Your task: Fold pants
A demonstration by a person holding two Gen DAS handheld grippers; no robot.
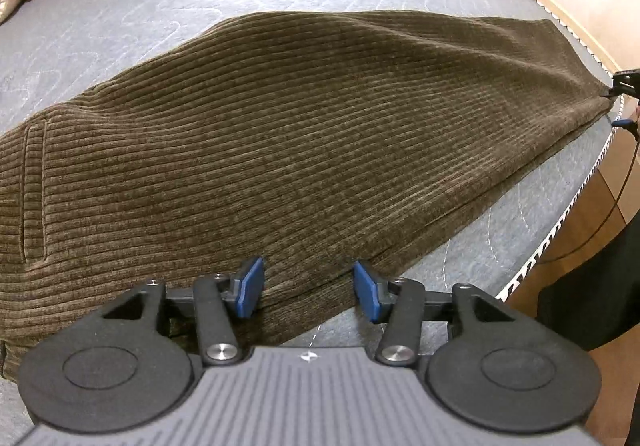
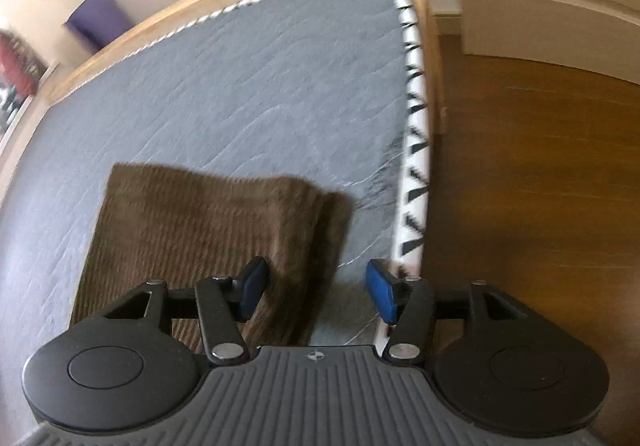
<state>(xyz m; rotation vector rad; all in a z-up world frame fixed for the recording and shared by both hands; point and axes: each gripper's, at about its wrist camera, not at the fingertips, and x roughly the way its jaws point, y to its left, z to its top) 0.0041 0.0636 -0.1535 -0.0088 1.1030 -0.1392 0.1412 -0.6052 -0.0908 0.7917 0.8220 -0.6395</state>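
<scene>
Pants lie on mattress, left gripper and right gripper both apart

left wrist: we look steeply down, close over the brown corduroy pants, toward the mattress's far side | right wrist: we look down near the mattress corner and wooden floor (blurred) | shared: pants, mattress, piped edge

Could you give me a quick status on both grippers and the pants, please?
Left gripper open above pants. Right gripper open at hem end. Pants flat on mattress. Nothing in the way.
</scene>
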